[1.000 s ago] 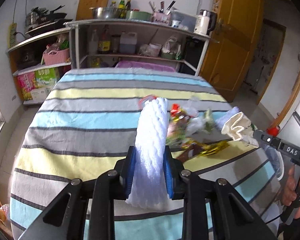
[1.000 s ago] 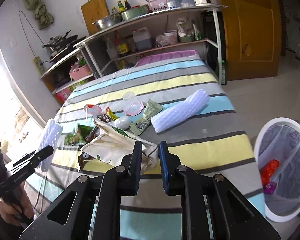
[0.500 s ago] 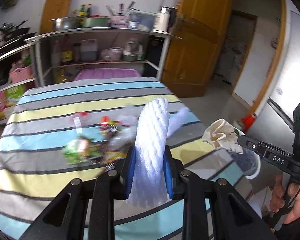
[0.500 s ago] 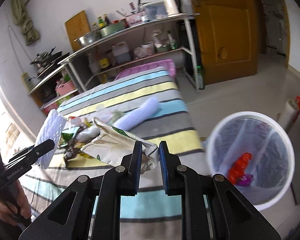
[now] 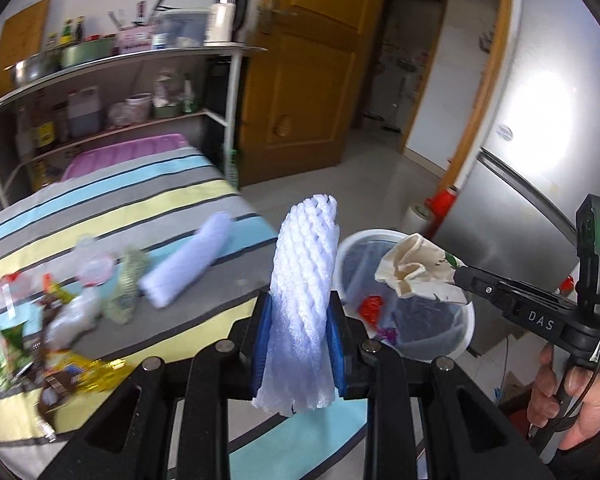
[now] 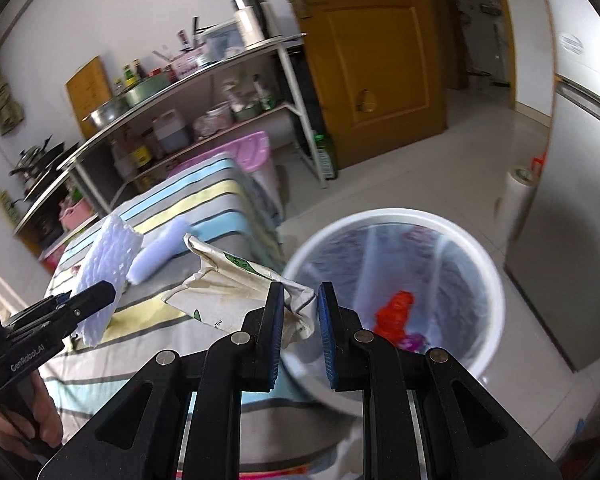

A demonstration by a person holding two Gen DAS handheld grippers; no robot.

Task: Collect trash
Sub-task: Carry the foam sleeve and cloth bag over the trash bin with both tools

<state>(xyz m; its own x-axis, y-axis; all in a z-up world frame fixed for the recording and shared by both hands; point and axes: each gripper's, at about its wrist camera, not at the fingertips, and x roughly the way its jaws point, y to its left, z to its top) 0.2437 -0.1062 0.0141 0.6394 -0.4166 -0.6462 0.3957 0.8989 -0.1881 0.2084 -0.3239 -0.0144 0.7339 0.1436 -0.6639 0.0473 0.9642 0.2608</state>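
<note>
- White foam netting sleeve [image 5: 306,300] stands upright, clamped between the left gripper [image 5: 300,344] jaws.
- Crumpled cream paper bag [image 6: 240,292] sits pinched in the right gripper [image 6: 300,328] jaws, beside the white bin [image 6: 488,280] ahead.

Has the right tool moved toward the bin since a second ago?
Yes. The right tool, shut on the crumpled paper bag, swung off the striped table toward the white bin.

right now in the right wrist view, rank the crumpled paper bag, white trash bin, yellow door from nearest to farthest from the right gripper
1. crumpled paper bag: pinched in the right gripper, trailing left.
2. white trash bin: just ahead, on the floor to the right.
3. yellow door: far back, across the floor.
</note>
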